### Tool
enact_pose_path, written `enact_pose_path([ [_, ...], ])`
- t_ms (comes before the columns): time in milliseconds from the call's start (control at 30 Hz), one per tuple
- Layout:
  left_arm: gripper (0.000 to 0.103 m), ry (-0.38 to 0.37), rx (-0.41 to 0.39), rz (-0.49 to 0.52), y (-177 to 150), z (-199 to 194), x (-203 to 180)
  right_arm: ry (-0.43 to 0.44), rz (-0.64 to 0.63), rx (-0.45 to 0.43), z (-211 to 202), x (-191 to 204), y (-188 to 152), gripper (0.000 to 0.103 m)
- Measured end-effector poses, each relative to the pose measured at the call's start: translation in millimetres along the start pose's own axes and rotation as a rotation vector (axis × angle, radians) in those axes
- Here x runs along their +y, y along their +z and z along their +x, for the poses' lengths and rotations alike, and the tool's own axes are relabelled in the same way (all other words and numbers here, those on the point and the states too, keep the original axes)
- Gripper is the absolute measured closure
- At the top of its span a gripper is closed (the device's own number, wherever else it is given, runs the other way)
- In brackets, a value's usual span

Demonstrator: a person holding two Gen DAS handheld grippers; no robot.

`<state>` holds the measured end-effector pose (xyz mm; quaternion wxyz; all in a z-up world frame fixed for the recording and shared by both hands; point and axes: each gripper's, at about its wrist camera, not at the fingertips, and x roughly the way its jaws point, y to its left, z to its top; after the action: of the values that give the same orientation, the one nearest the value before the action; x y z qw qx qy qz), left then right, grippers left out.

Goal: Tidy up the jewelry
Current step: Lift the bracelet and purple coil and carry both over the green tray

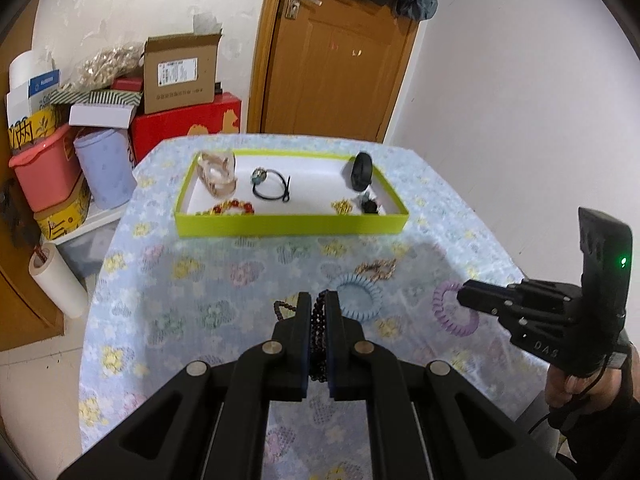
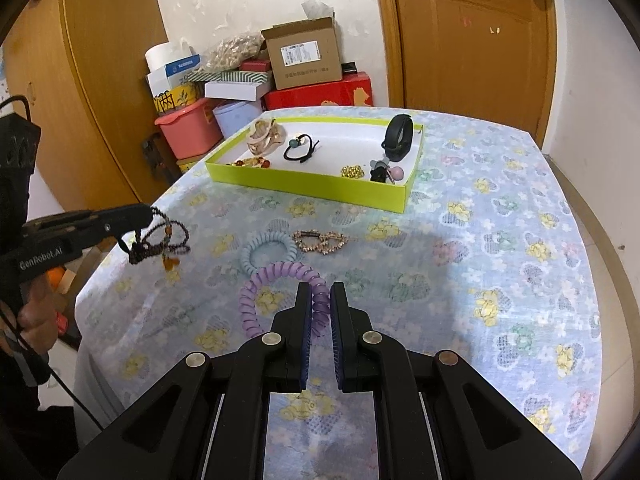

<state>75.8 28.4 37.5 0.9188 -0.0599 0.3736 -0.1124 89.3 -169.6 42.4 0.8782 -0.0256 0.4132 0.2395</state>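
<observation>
My left gripper [image 1: 319, 298] is shut on a dark beaded bracelet [image 1: 318, 328], held clear of the flowered tablecloth. From the right wrist view the left gripper [image 2: 149, 212] is at the left, and the bracelet [image 2: 168, 240] dangles from it with a small amber bead. My right gripper [image 2: 320, 294] is shut on a purple spiral hair tie [image 2: 280, 270]; its loop hangs left of the fingers. The left wrist view shows the right gripper [image 1: 460, 298] pinching this tie [image 1: 460, 331]. A lime-green tray [image 1: 288, 226] [image 2: 320, 190] stands at the far side with several pieces inside.
A blue spiral hair tie [image 1: 360, 296] [image 2: 264, 250] and a gold heart-shaped clip [image 1: 376, 270] [image 2: 320, 242] lie on the cloth between the grippers and the tray. Stacked boxes and a pink basket [image 2: 188, 128] crowd the back left, beside a wooden door [image 1: 336, 60].
</observation>
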Motion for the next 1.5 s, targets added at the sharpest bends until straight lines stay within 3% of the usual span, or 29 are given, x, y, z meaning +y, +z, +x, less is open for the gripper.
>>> enact_pose_path([
  [933, 0.097, 0.011, -0.065, 0.034, 64, 8, 13, -0.011, -0.052, -0.040, 7, 0, 47, 0.094],
  [1500, 0.097, -0.053, -0.038, 0.023, 109, 54, 31, -0.024, -0.077, -0.053, 40, -11, 98, 0.094],
])
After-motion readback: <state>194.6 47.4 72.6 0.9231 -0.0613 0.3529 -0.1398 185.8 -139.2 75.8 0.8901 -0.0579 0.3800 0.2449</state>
